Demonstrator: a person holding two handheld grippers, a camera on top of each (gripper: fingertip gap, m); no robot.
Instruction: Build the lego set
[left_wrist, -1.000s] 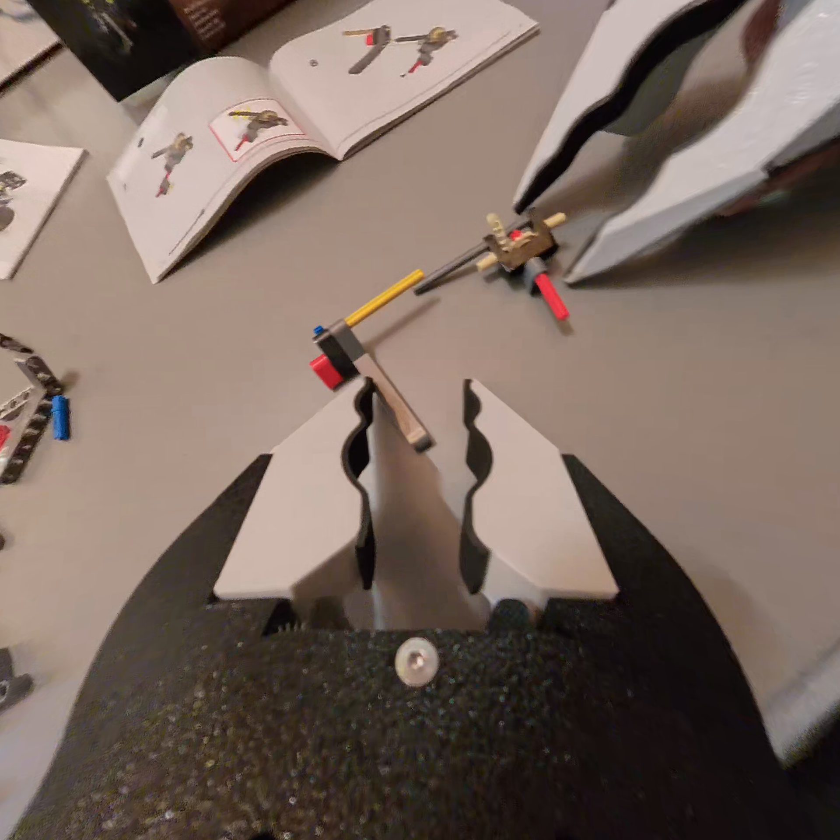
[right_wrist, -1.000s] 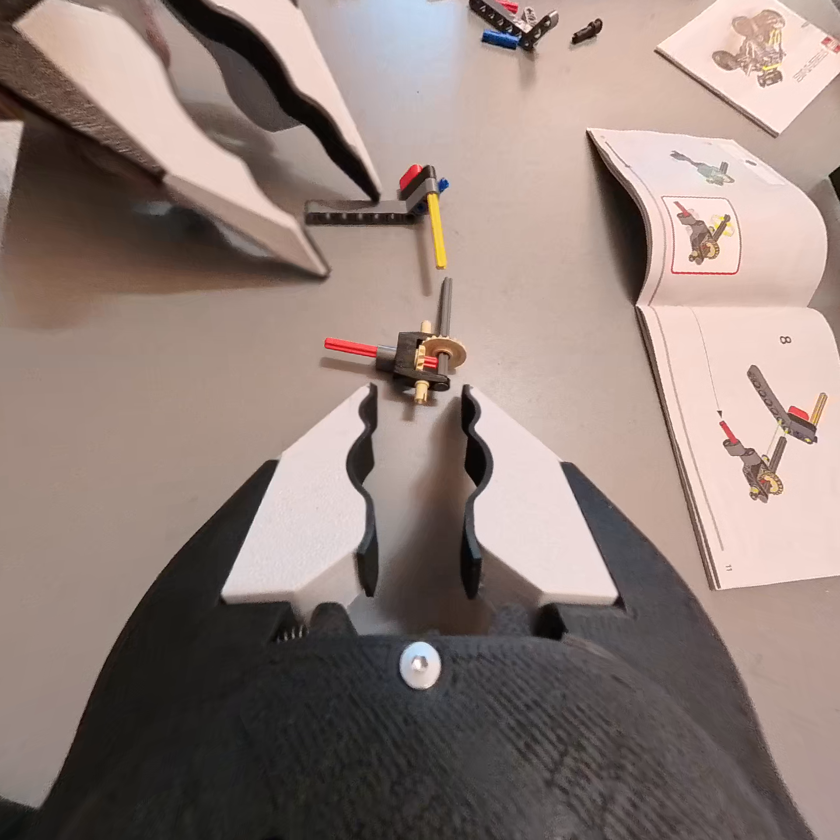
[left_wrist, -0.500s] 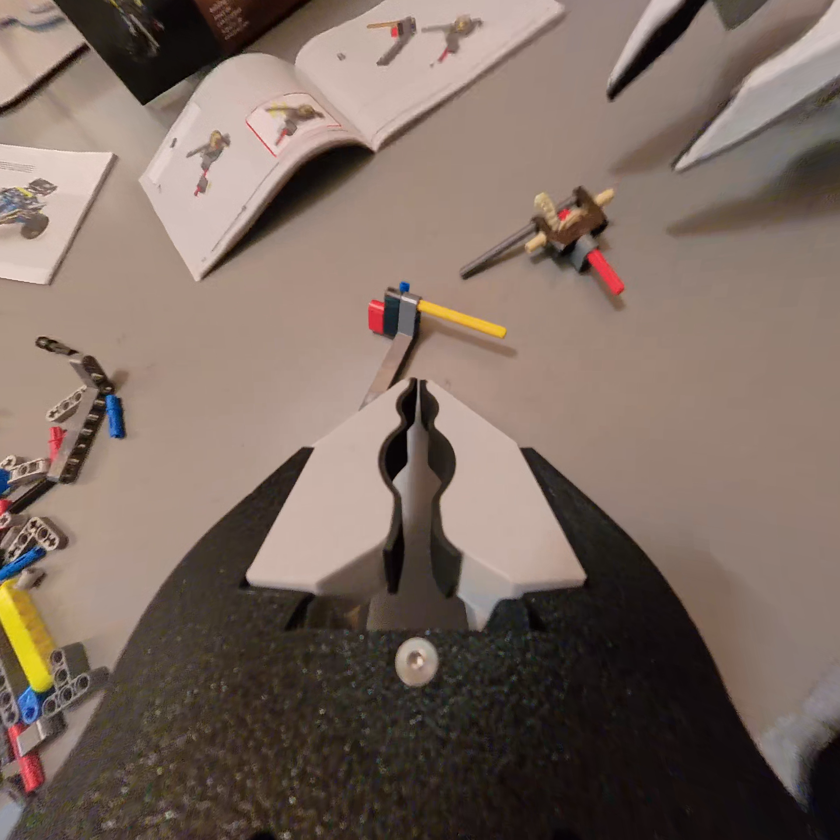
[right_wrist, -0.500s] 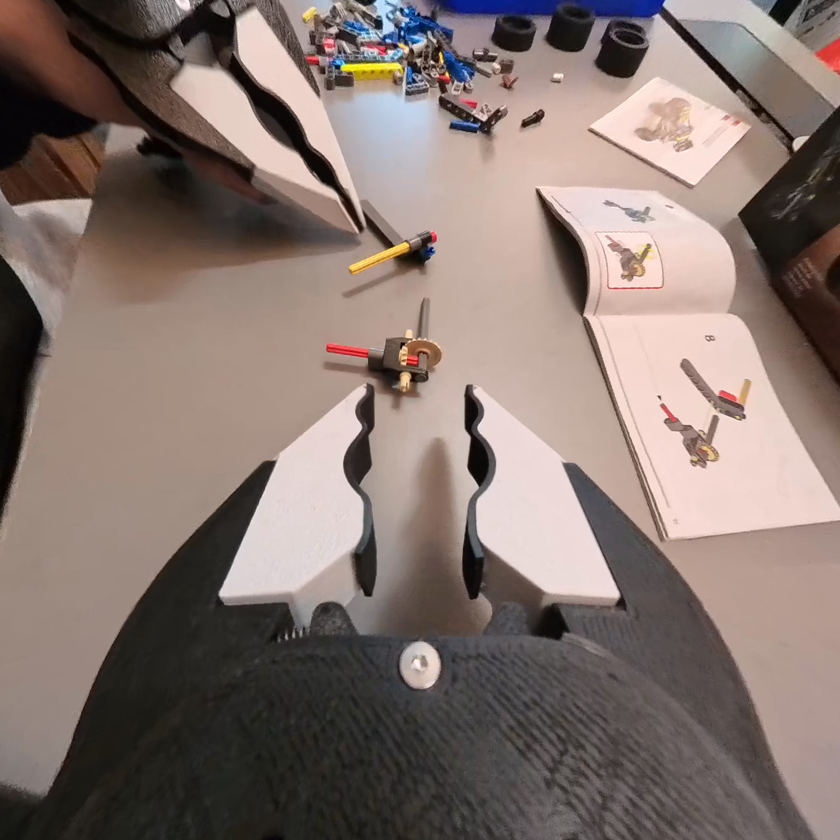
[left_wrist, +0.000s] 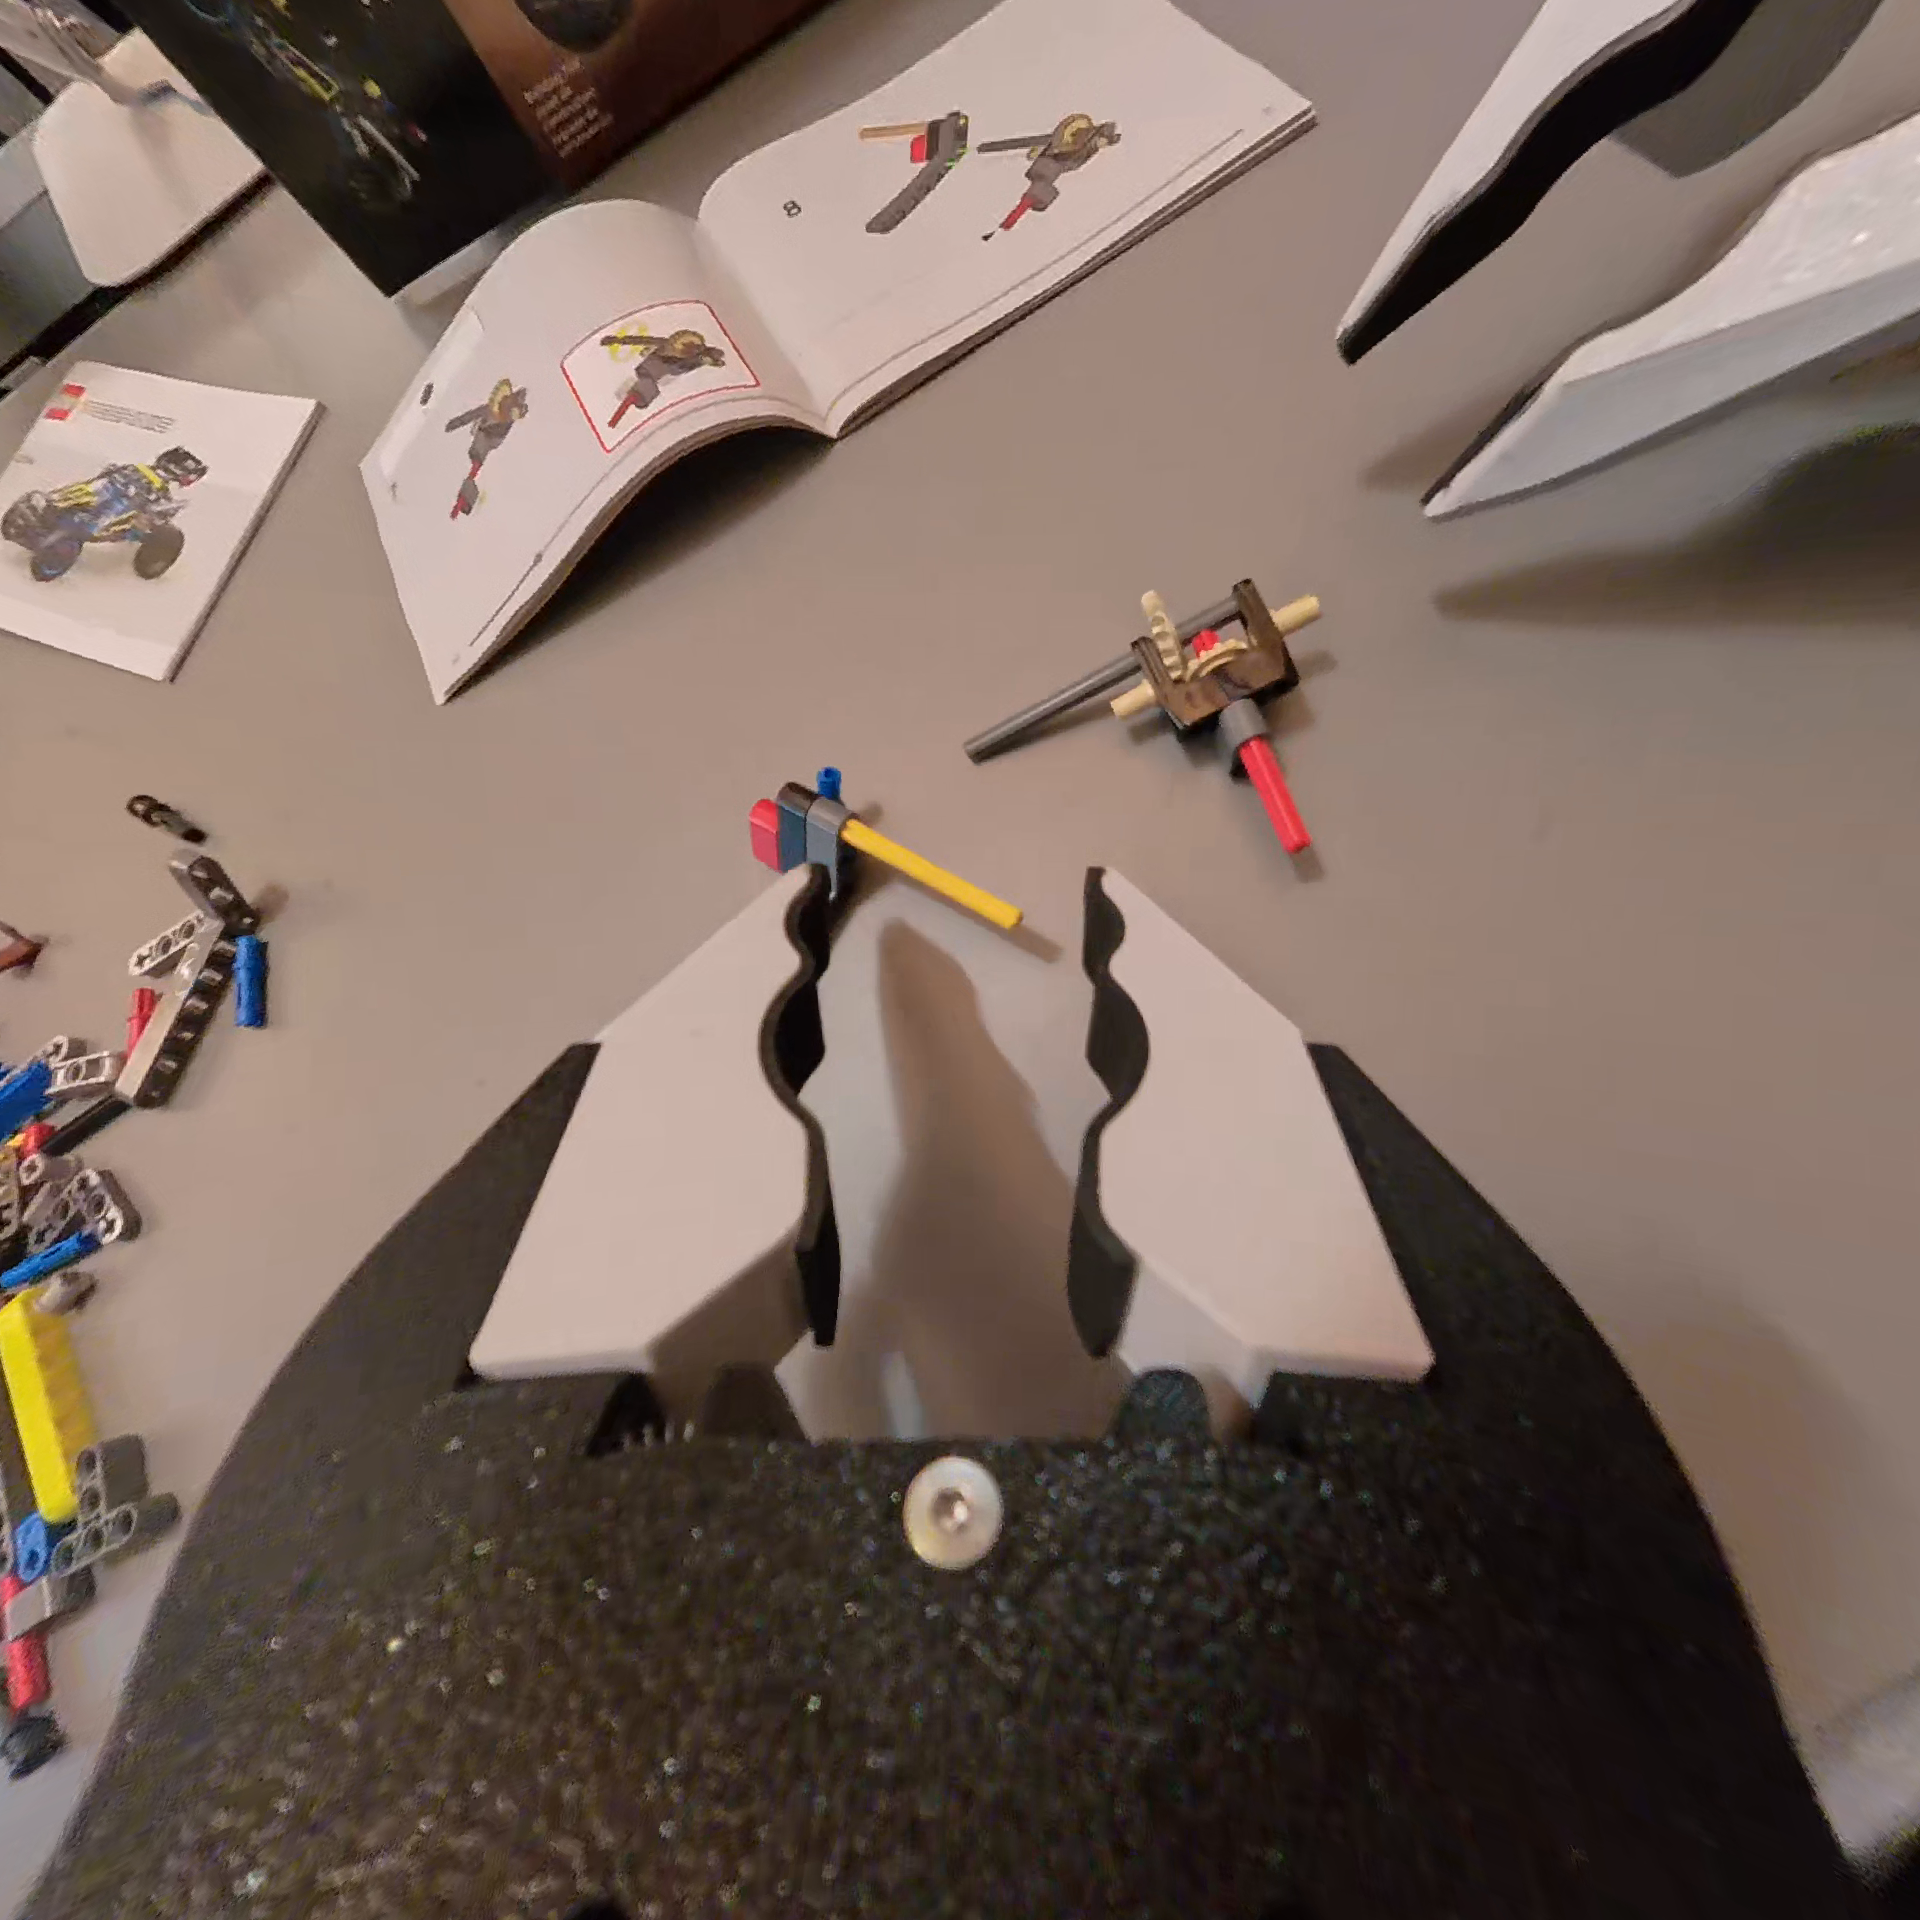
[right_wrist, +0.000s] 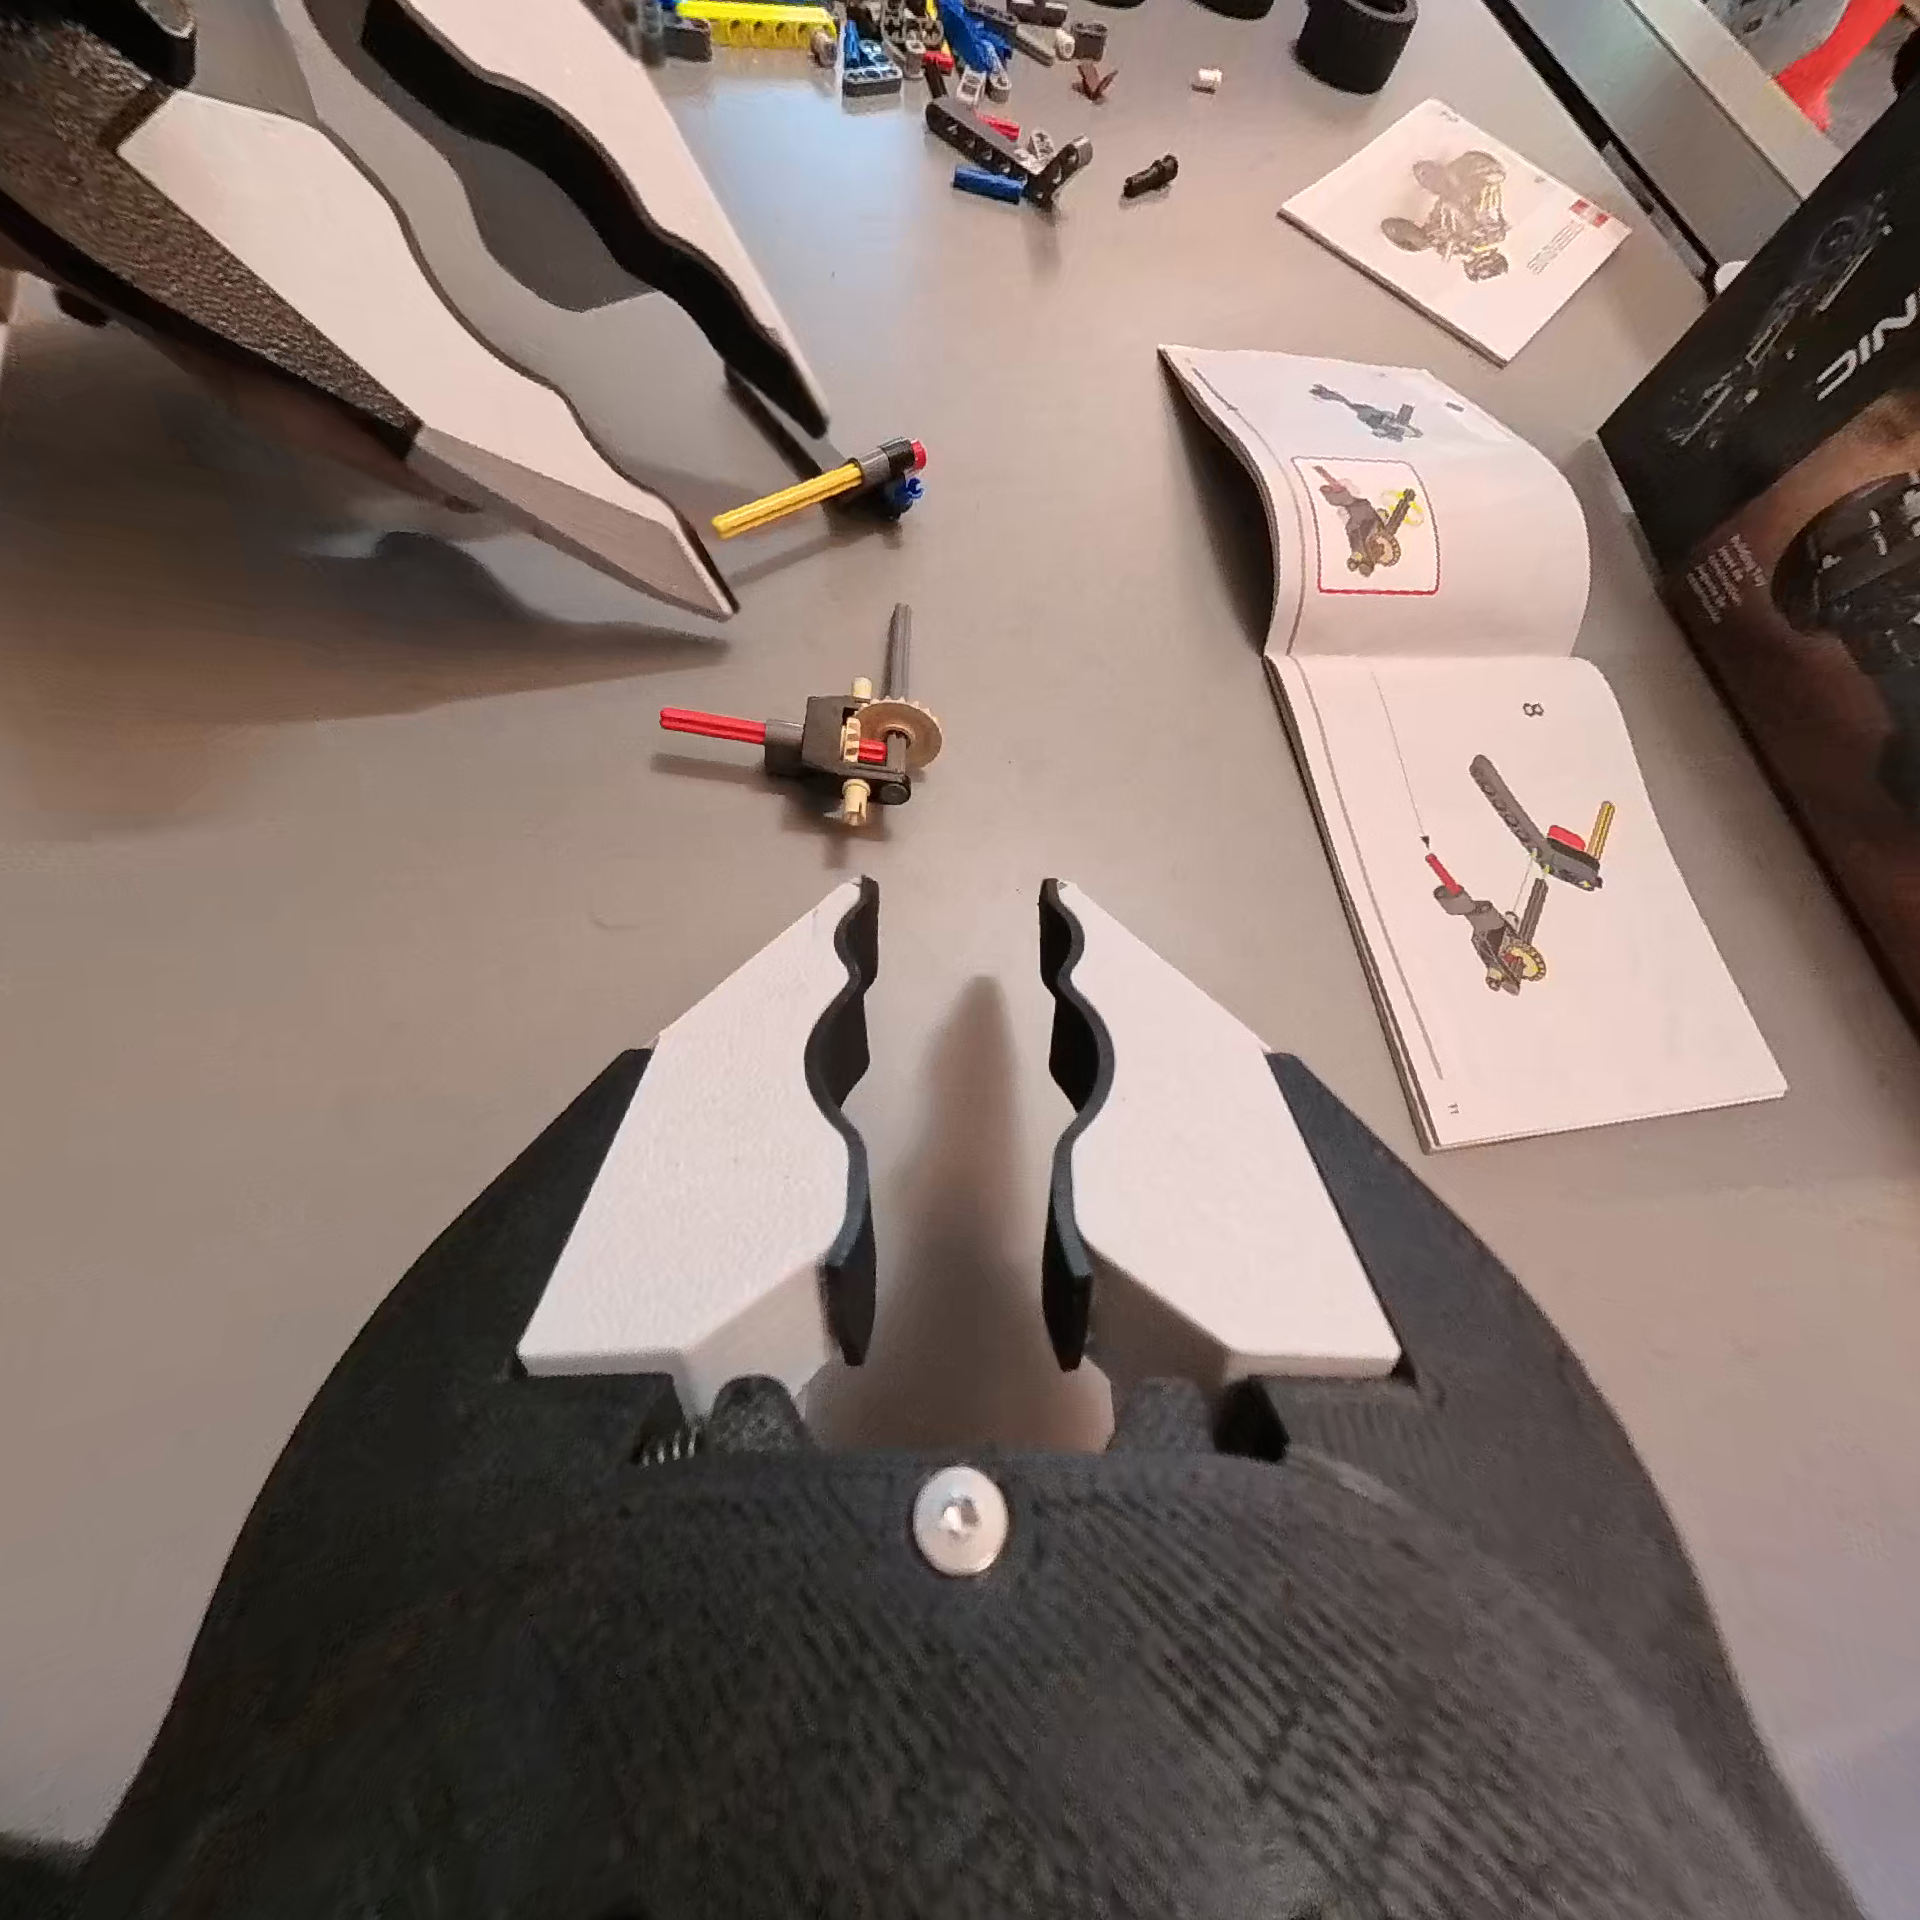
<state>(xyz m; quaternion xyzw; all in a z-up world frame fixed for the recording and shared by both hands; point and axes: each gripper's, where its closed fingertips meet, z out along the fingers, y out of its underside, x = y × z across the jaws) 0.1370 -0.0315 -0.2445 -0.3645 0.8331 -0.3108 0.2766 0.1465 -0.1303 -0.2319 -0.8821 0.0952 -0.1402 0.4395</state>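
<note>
A small lever assembly (left_wrist: 805, 834), with a red piece, a blue pin and a yellow axle, lies on the grey table (left_wrist: 1558, 1039). My left gripper (left_wrist: 948, 883) is open and empty. Its left fingertip touches or covers the assembly's dark beam, and the yellow axle points across the gap. A gear assembly (right_wrist: 847, 743) with a tan gear, a red axle and a dark axle lies just ahead of my right gripper (right_wrist: 956, 888), which is open and empty. The gear assembly also shows in the left wrist view (left_wrist: 1210, 675), and the lever assembly in the right wrist view (right_wrist: 831, 483).
An open instruction booklet (right_wrist: 1455, 727) lies to the right of the gear assembly, with a dark box (right_wrist: 1787, 499) beyond it. A second booklet (left_wrist: 135, 509) and several loose pieces (left_wrist: 62, 1247) lie on the left. Black tyres (right_wrist: 1351, 42) stand at the far edge.
My left gripper, shut on the lever assembly's beam half a second ago, has opened. The assembly has turned, its yellow axle now pointing right. My right gripper has drawn back from the gear assembly.
</note>
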